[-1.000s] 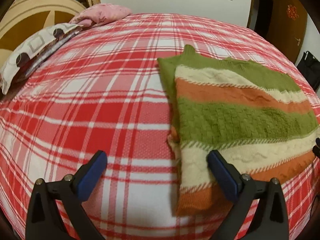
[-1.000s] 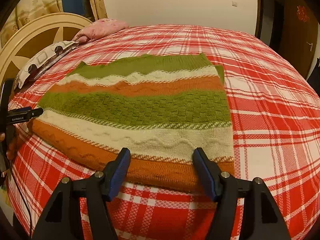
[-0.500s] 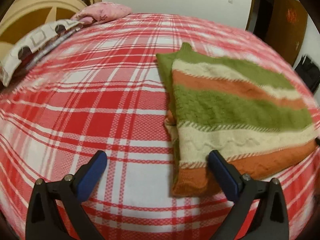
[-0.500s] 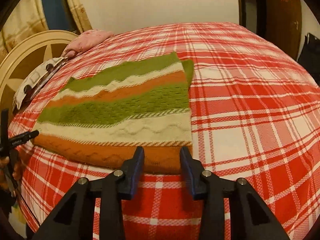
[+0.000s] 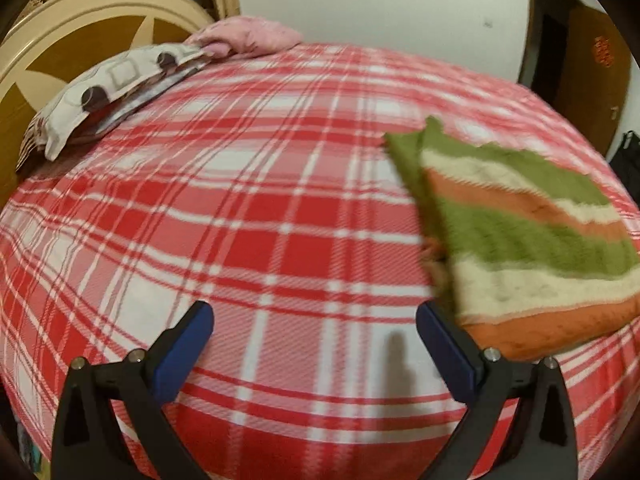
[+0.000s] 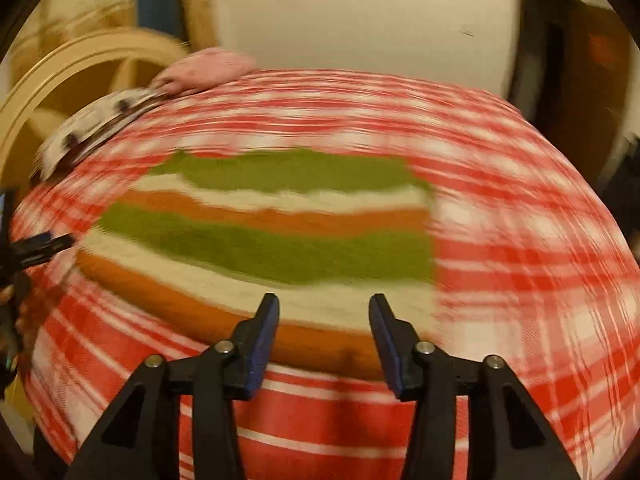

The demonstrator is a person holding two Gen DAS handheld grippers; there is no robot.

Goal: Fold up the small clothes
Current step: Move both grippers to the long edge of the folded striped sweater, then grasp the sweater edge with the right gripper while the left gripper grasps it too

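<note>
A folded knit sweater (image 5: 528, 236) with green, cream and orange stripes lies flat on the red plaid bed. In the left wrist view it is at the right. My left gripper (image 5: 316, 324) is wide open and empty, to the left of the sweater's near orange corner. In the right wrist view the sweater (image 6: 280, 236) fills the middle, blurred. My right gripper (image 6: 324, 320) is open and empty, its fingertips just at the sweater's near orange hem. The left gripper shows at that view's left edge (image 6: 40, 246).
The red plaid bedspread (image 5: 240, 240) covers the whole bed. A patterned pillow (image 5: 108, 92) and a pink pillow (image 5: 248, 38) lie at the far left by the cream headboard (image 5: 80, 28). A dark doorway and wooden door (image 5: 592, 76) stand at the right.
My left gripper has drawn away to the left, so the sweater sits further right. My right gripper narrowed half a second ago, has widened again, and is swinging over the sweater's near hem.
</note>
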